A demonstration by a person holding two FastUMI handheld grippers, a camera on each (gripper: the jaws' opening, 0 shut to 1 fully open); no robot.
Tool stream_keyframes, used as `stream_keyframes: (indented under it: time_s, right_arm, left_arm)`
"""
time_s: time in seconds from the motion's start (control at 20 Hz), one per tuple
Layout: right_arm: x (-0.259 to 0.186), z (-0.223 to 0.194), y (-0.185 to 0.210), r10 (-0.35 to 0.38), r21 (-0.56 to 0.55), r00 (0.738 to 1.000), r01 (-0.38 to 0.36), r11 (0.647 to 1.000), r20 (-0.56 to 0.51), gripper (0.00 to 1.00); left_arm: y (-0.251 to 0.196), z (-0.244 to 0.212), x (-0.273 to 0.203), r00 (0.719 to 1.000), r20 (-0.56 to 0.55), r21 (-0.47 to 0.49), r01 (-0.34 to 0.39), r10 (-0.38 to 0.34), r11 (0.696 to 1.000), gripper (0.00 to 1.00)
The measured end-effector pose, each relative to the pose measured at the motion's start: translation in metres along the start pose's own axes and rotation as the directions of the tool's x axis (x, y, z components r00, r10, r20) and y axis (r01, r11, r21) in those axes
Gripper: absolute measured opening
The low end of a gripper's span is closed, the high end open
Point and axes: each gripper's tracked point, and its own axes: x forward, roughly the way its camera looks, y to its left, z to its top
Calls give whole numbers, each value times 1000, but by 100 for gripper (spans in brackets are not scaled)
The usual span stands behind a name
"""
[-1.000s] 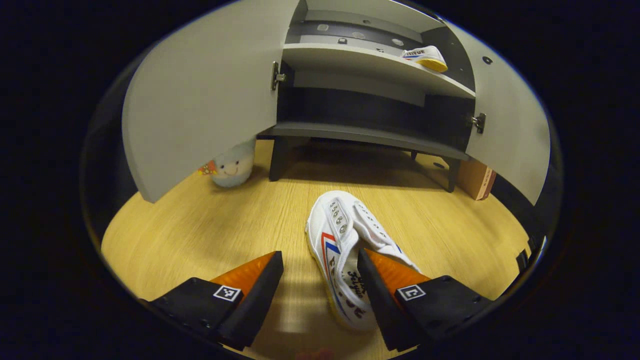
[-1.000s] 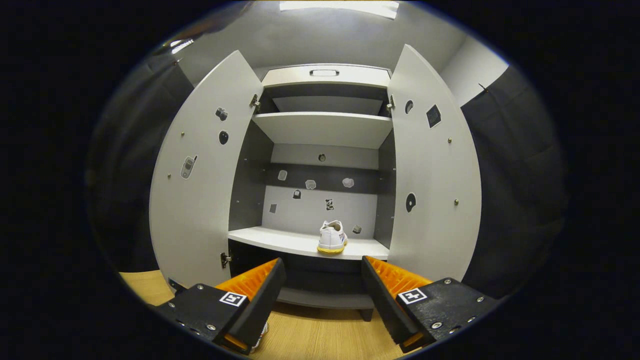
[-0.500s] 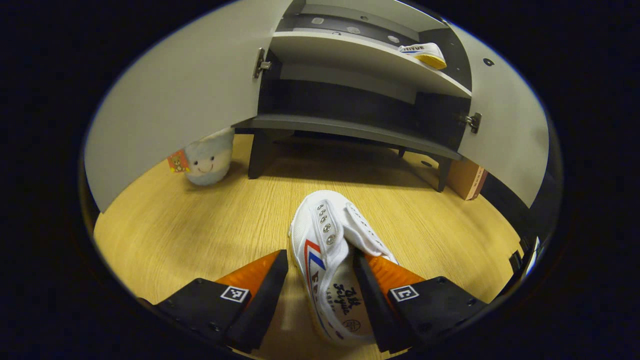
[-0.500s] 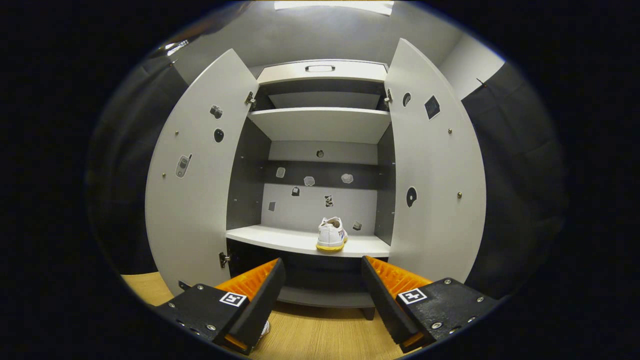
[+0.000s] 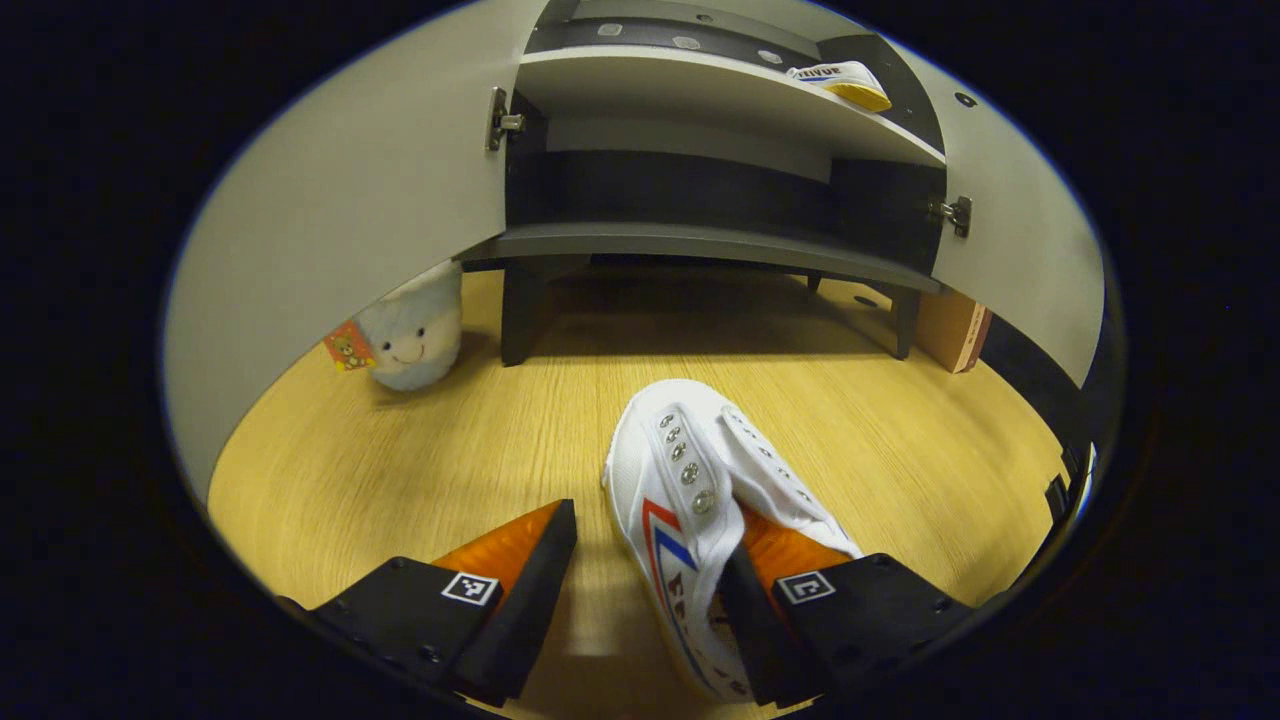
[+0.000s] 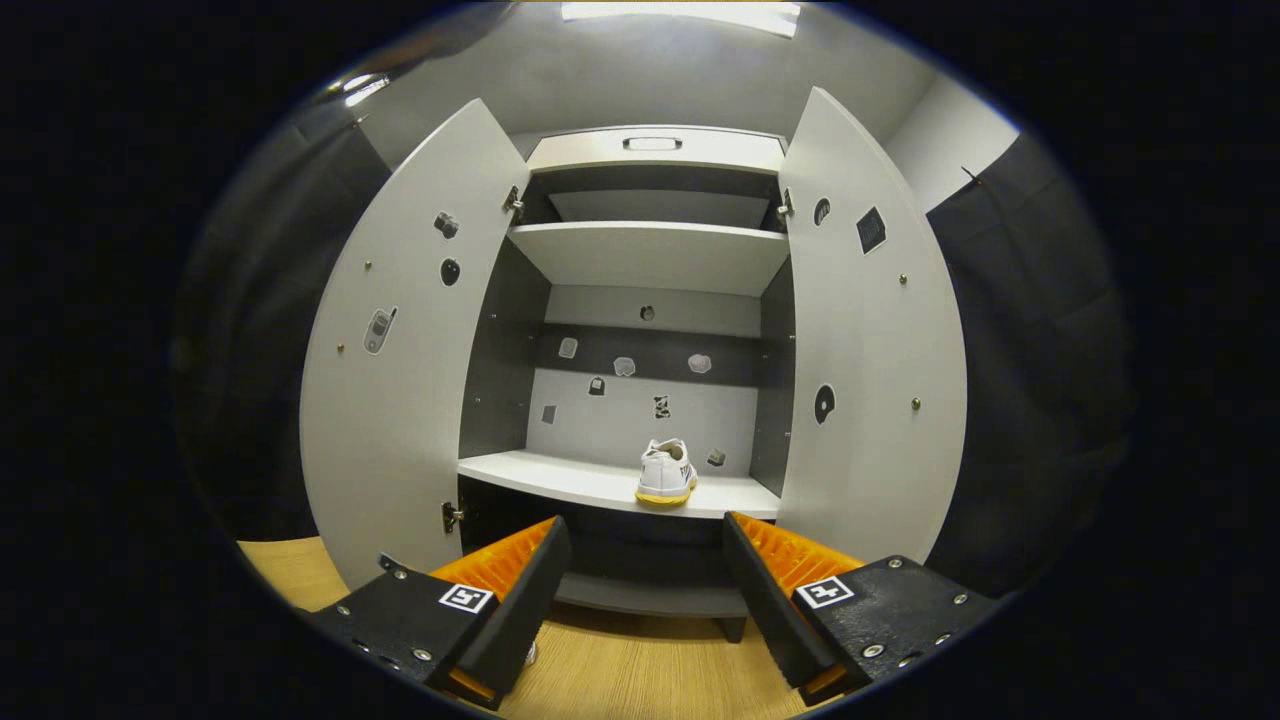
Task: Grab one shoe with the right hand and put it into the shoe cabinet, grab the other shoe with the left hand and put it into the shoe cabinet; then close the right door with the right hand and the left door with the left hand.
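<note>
So the left gripper (image 5: 645, 590) was down low over the pale wood-grain floor (image 5: 420, 450), jaws spread wide, with a white canvas sneaker with red and blue side stripes and metal eyelets (image 5: 690, 490) lying on the floor between them. The right-hand finger (image 5: 775, 555) looked tucked into the shoe's opening, while the other finger (image 5: 510, 560) sat well apart from the shoe, so nothing was clamped. Past it, the left gripper view caught the bottom end of the grey two-door shoe cabinet (image 5: 700, 240) on its dark legs, both doors swung open, plus a round pale-blue plush toy with a smiley face (image 5: 412, 335) on the floor beside the left leg and a brown cardboard box (image 5: 950, 330) off by the right one. The matching white sneaker with a yellow sole (image 5: 840, 85) showed up on the light shelf, near its right end. The right gripper view gave the taller picture: the right gripper (image 6: 645, 585) hung open and empty in front of the cabinet (image 6: 650, 260), facing that yellow-soled sneaker (image 6: 665, 473) heel-on, on the shelf (image 6: 560, 480), close to the right door (image 6: 870, 350). It also showed the upper shelf, small stickers on the back panel and inside both doors, and the left door (image 6: 400, 370) wide open.
</note>
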Motion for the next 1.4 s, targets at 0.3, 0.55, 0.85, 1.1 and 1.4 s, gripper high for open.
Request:
stream_keyframes:
  time_s: [0.3, 0.55, 0.85, 1.1, 1.4]
  right_arm:
    - [-2, -2, -5, -22, -6, 1000, 21, 1000, -9, 94]
    - [-1, -6, -6, -26, -8, 999, 26, 1000, -19, 94]
    - [4, -12, -11, -34, 3, 999, 34, 999, -20, 94]
    - [2, -2, -24, -76, -21, 997, 76, 997, 10, 94]
    - [-8, 6, -38, -108, 1, 994, 108, 994, 18, 94]
  left_arm:
    - [4, 9, 8, 998, 41, 0, -45, 45, 999, 43]
    - [8, 13, -19, 997, 17, -68, -75, 76, 995, 12]
    - [-18, 116, -127, 972, 211, -71, -89, 102, 993, 12]
    - [-12, 218, -190, 917, 391, -101, -49, 85, 994, 12]
    - [-5, 346, -200, 846, 527, -63, -54, 79, 997, 11]
